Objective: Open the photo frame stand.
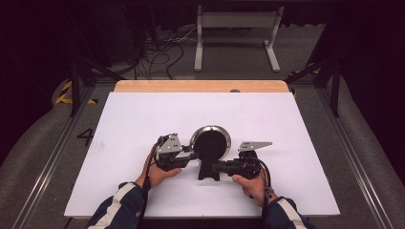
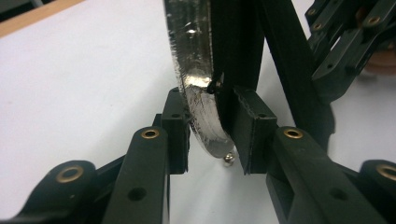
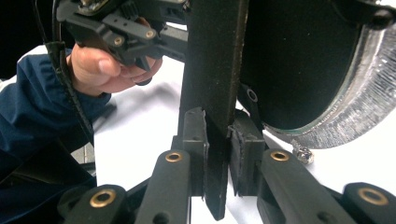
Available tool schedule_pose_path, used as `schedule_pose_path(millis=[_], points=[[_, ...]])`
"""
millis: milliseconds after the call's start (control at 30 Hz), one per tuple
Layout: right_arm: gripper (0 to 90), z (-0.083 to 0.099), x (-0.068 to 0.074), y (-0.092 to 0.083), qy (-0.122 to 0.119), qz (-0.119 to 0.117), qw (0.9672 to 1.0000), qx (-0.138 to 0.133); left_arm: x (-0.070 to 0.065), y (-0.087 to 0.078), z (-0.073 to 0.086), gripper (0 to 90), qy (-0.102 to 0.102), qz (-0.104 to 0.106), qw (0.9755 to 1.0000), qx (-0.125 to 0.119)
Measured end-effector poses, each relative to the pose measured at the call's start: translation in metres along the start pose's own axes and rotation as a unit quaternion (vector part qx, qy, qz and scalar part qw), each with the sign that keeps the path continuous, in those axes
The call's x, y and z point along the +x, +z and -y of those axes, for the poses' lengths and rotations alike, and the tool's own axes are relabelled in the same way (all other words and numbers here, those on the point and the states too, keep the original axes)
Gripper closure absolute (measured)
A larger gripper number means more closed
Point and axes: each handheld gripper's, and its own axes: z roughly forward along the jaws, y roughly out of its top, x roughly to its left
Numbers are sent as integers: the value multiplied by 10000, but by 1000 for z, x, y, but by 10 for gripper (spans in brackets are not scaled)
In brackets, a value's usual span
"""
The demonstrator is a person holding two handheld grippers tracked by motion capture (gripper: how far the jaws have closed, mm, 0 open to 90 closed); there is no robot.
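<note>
A round disc [image 1: 210, 143] with a black back and a bright silver rim [image 2: 196, 93] stands upright on a black stand [image 1: 208, 171] in the middle of the white sheet. My left gripper [image 1: 195, 155] comes in from the left. Its pads [image 2: 180, 126] are shut on the disc's lower edge, one on the silver rim and one on the black back. My right gripper [image 1: 216, 167] comes in from the right and is shut on the flat black stand leg [image 3: 215, 93], which passes between its pads [image 3: 194, 135]. A small metal nut [image 2: 229, 158] sits at the rim's bottom.
The white sheet [image 1: 143, 119] covers the table, with a wooden strip [image 1: 200, 86] along its far edge. Beyond the table, cables [image 1: 162, 52] lie on the floor beside a white frame [image 1: 236, 28]. Metal rails [image 1: 52, 157] run along both sides.
</note>
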Motion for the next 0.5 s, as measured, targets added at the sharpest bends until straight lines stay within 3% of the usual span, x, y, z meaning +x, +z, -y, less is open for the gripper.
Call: schedule_pose_path(millis=[100, 233, 333, 400, 500], points=[[790, 0, 0, 1, -18, 3, 10000, 4, -3, 1, -1, 681, 201, -229, 9995, -10], [786, -2, 0, 0, -12, 21, 10000, -3, -2, 3, -1, 688, 314, -420, 9986, -23], [785, -3, -1, 1, -22, 53, 10000, 10, -1, 5, -2, 689, 500, -595, 9970, 14], [785, -4, -2, 1, -33, 73, 10000, 15, -1, 5, -2, 689, 532, -641, 9965, 21], [779, -6, -3, 4, -78, 164, 9998, 91, 3, 8, 0, 705, 544, -923, 9942, 63]])
